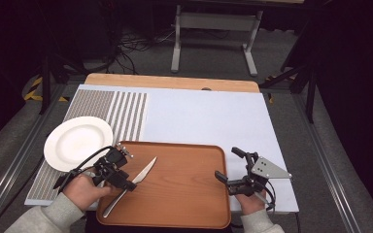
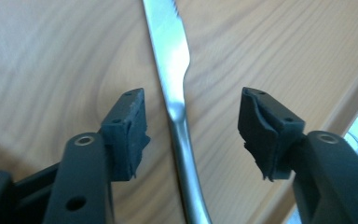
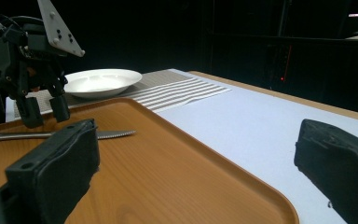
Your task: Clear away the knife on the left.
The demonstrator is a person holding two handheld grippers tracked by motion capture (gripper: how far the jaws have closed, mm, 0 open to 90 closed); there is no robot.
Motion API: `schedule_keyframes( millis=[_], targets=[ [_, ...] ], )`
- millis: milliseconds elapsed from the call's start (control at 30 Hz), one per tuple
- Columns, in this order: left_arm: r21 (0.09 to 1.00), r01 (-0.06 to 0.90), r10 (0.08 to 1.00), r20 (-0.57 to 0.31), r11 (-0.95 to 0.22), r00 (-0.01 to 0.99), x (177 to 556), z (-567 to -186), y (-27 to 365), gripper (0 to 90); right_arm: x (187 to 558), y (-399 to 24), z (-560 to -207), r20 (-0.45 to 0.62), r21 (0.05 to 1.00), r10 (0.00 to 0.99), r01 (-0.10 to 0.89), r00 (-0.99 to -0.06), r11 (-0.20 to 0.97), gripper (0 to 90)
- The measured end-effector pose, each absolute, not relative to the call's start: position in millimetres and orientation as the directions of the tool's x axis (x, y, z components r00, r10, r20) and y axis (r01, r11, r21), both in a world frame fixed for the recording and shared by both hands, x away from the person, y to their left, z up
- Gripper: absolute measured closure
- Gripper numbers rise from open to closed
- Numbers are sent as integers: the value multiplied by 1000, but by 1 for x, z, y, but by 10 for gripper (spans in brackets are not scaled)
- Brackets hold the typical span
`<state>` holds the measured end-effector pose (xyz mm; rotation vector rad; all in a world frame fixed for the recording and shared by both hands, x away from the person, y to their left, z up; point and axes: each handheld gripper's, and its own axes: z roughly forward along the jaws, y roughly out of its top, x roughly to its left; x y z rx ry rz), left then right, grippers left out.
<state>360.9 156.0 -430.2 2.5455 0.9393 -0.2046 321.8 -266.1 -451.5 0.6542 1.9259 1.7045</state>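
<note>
left gripper (image 2: 191,126) released, jaws straddling knife (image 2: 179,116) neck on tray (image 1: 184,194); knife axis runs between pads. right gripper (image 1: 233,167) released, empty, well apart at tray's far edge.

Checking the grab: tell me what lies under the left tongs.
The knife lies on the wooden tray, its handle between the open left tongs, untouched. The handle's end is covered by the tongs' body.

Table (image 1: 213,116) carries a wooden tray (image 1: 184,189) and a white plate (image 1: 77,141)
</note>
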Motion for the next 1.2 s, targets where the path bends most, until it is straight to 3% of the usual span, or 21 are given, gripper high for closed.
schedule_keyframes(
  millis=[133, 267, 367, 467, 700, 1200],
  targets=[
    [383, 613, 559, -255, -690, 789, 357, -427, 153, 488, 322, -266, -452, -42, 993, 637, 36, -770, 109, 8],
    [424, 550, 516, -203, -719, 832, 352, -425, 149, 761, 322, -266, -452, -42, 993, 636, 36, -770, 109, 8],
    [438, 515, 488, -184, -737, 853, 351, -426, 144, 896, 322, -266, -452, -41, 993, 635, 36, -771, 108, 8],
    [442, 477, 460, -153, -760, 875, 349, -427, 138, 898, 322, -266, -452, -42, 993, 636, 37, -770, 110, 8],
    [356, 384, 385, -70, -852, 920, 352, -439, 127, 898, 322, -265, -452, -43, 993, 634, 37, -772, 112, 8],
    [306, 369, 375, -42, -878, 926, 352, -444, 124, 898, 322, -265, -452, -46, 993, 633, 35, -772, 114, 8]
  ],
)
